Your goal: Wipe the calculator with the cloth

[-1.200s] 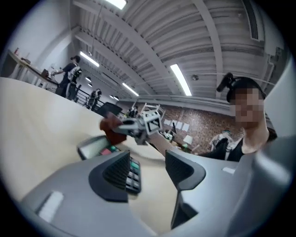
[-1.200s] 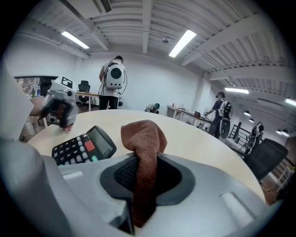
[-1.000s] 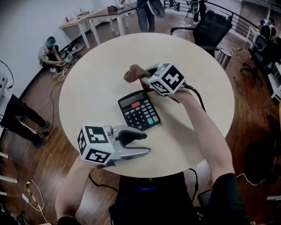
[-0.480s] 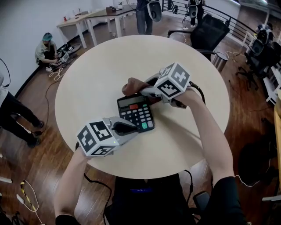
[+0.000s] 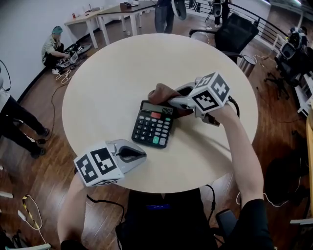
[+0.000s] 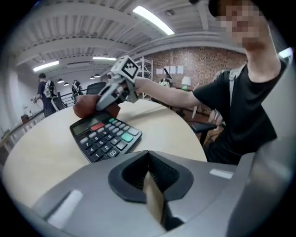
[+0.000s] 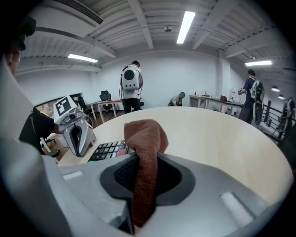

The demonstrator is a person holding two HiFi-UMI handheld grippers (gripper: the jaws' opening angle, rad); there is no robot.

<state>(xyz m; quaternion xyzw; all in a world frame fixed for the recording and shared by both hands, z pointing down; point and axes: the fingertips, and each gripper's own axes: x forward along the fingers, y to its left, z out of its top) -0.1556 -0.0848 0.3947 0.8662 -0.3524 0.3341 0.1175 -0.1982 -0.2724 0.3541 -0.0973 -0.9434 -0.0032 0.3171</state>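
A black calculator (image 5: 154, 125) lies face up near the middle of the round beige table (image 5: 107, 78). My right gripper (image 5: 170, 101) is shut on a brown cloth (image 5: 163, 92), which bunches just past the calculator's display edge. In the right gripper view the cloth (image 7: 147, 143) hangs out from between the jaws, with the calculator (image 7: 108, 149) beyond it on the left. My left gripper (image 5: 142, 155) hovers near the table's front edge, just short of the calculator (image 6: 105, 136). Its jaws are shut, with nothing between them. The left gripper view also catches the right gripper (image 6: 110, 94) on the cloth (image 6: 85, 105).
A black office chair (image 5: 232, 29) and a bin (image 5: 248, 62) stand beyond the table's far right. A person crouches on the floor (image 5: 51, 49) at the far left. Another person (image 5: 164, 12) stands by the white desks (image 5: 102, 17).
The left gripper's jaws have closed from open, and it has drawn back toward the table's front edge. The right gripper has carried the cloth to the right along the calculator's top edge.
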